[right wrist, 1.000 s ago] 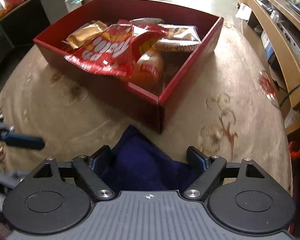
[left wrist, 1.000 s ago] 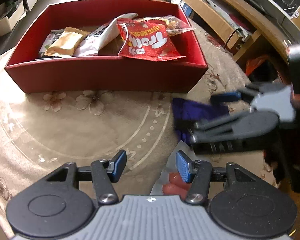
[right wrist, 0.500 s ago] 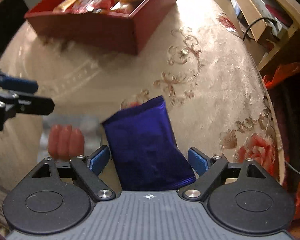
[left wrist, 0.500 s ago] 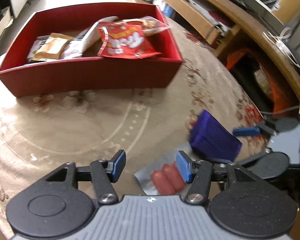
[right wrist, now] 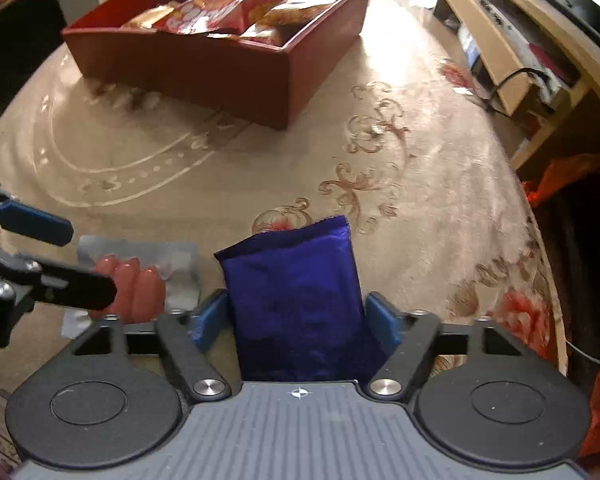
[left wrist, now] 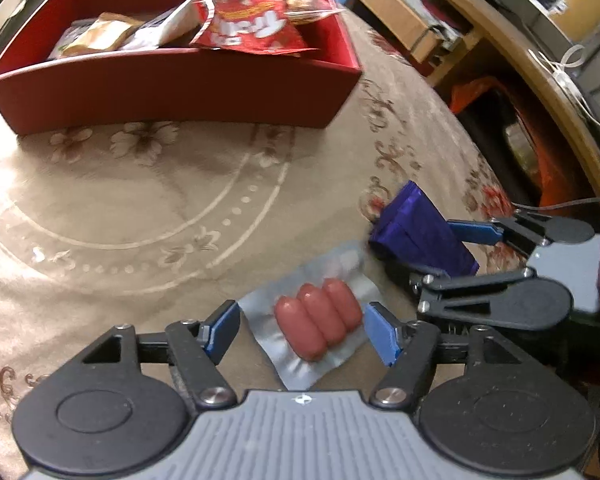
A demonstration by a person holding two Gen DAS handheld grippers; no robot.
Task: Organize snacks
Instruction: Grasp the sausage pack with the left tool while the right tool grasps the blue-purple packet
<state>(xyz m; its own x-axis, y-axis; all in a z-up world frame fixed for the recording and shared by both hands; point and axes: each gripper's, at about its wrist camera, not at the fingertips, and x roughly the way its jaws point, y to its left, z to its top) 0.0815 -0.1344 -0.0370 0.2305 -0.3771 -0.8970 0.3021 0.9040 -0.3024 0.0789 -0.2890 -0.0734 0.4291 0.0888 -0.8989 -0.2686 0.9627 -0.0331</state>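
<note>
A box (left wrist: pixel 172 84) is set at the far side of the table (left wrist: pixel 120 208), and several snack bags (left wrist: pixel 252 28) are held in it. Nearer, a sausage pack (left wrist: pixel 320 320) is laid on the table between the left gripper's (left wrist: pixel 300 330) spread fingers. Just to its right, a pouch (right wrist: pixel 300 292) is laid between the right gripper's (right wrist: pixel 296 318) spread fingers.

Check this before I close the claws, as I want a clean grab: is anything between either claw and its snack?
Nothing visible. The left claw straddles the sausages, and the right claw straddles the blue pack.
</note>
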